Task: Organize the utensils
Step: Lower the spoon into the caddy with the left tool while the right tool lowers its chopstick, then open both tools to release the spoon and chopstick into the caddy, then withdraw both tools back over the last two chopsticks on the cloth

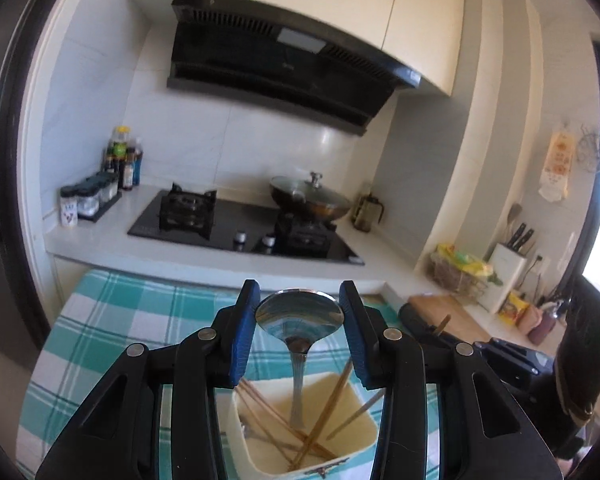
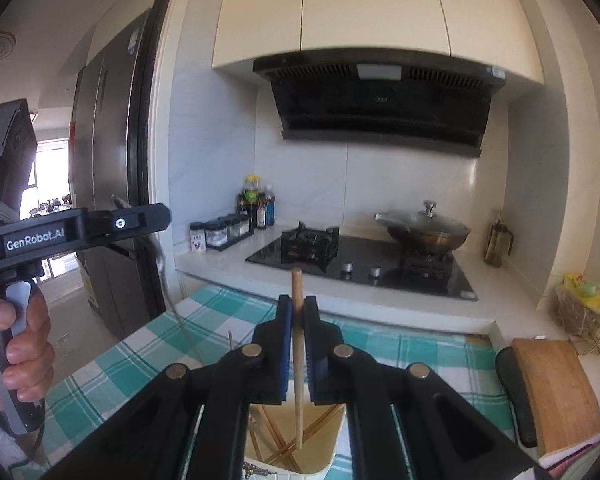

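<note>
Tablecloth (image 1: 112,320): teal and white checks are shown. Container (image 1: 364,432): cream is seen. Spoon (image 1: 300,314) silver; chopstick (image 2: 298,360) tan.

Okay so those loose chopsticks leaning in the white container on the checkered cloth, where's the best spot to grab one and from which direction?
Take one by its upper end, coming from above. The chopsticks lean crossed in the white container, lower ends tangled at the bottom, only the tops standing free near the rim. Close the claw across a single shaft and lift along its slant. Both claws are full now: a spoon and a chopstick.
</note>
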`<state>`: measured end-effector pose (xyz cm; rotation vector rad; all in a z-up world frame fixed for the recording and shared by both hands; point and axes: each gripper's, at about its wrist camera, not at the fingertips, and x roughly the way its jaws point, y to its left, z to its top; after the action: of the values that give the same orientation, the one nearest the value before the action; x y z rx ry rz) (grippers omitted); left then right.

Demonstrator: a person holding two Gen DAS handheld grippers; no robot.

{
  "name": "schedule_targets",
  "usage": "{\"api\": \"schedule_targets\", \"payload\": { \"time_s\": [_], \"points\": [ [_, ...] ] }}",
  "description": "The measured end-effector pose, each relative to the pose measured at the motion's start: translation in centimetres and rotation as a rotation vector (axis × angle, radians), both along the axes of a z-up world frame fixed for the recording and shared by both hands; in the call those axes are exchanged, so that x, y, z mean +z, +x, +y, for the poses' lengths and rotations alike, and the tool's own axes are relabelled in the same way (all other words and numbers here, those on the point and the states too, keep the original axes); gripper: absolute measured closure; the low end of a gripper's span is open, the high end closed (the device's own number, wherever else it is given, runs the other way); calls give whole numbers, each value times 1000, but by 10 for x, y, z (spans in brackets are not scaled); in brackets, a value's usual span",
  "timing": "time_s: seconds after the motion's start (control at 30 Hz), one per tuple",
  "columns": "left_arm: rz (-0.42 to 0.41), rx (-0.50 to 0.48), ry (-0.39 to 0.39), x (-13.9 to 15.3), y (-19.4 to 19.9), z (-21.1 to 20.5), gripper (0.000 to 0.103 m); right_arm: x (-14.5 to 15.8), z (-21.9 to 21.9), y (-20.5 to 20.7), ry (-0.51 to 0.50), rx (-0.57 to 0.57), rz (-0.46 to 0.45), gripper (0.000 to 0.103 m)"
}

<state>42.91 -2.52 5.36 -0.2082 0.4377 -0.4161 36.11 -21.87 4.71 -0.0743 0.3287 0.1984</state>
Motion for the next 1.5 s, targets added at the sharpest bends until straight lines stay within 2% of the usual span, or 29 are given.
{"api": "schedule_targets", "payload": {
  "time_s": [0.07,0.2,0.33,0.43,0.47,0.5,0.57,0.63,0.73,0.77,0.83,0.9,1.0,1.07,1.1,1.23,1.37,1.43,1.5],
  "points": [
    [77,-7,34,-26,19,-9,62,-20,-2,26,21,19,106,97],
    [225,-23,95,-71,49,-21,62,-55,-9,64,43,21,255,97],
    [281,-29,127,-95,57,-29,62,-75,-16,90,62,14,341,97],
    [312,-13,118,-101,59,-28,61,-84,-13,100,76,19,394,94],
    [311,-2,106,-100,57,-25,58,-86,-11,102,67,10,405,92],
    [310,1,96,-98,53,-21,52,-88,-8,103,62,3,412,79],
    [304,-2,95,-91,42,-11,43,-85,-9,94,77,0,409,66],
    [297,-11,131,-84,23,-1,40,-77,-13,78,84,3,392,66],
    [300,-56,231,-85,-18,16,31,-66,-24,38,55,21,397,65],
    [305,-76,265,-90,-32,21,27,-63,-30,21,43,34,406,65],
    [344,-135,334,-107,-65,29,25,-65,-40,-20,-13,45,434,62],
    [393,-176,367,-127,-96,35,25,-76,-48,-63,-133,46,475,59],
    [468,-203,370,-161,-141,36,25,-109,-52,-130,-396,-28,503,59],
    [492,-204,335,-183,-168,29,25,-137,-52,-170,-471,-86,525,59],
    [497,-203,317,-191,-179,24,25,-149,-53,-187,-443,-103,544,59],
    [518,-197,246,-215,-207,-8,25,-198,-55,-240,-163,-156,617,59],
    [529,-188,210,-223,-214,-39,24,-224,-49,-268,33,-210,606,59],
    [530,-181,218,-228,-213,-54,23,-229,-43,-270,81,-180,618,59],
    [536,-179,241,-235,-213,-67,23,-232,-37,-272,68,-172,615,60]
  ]
}}
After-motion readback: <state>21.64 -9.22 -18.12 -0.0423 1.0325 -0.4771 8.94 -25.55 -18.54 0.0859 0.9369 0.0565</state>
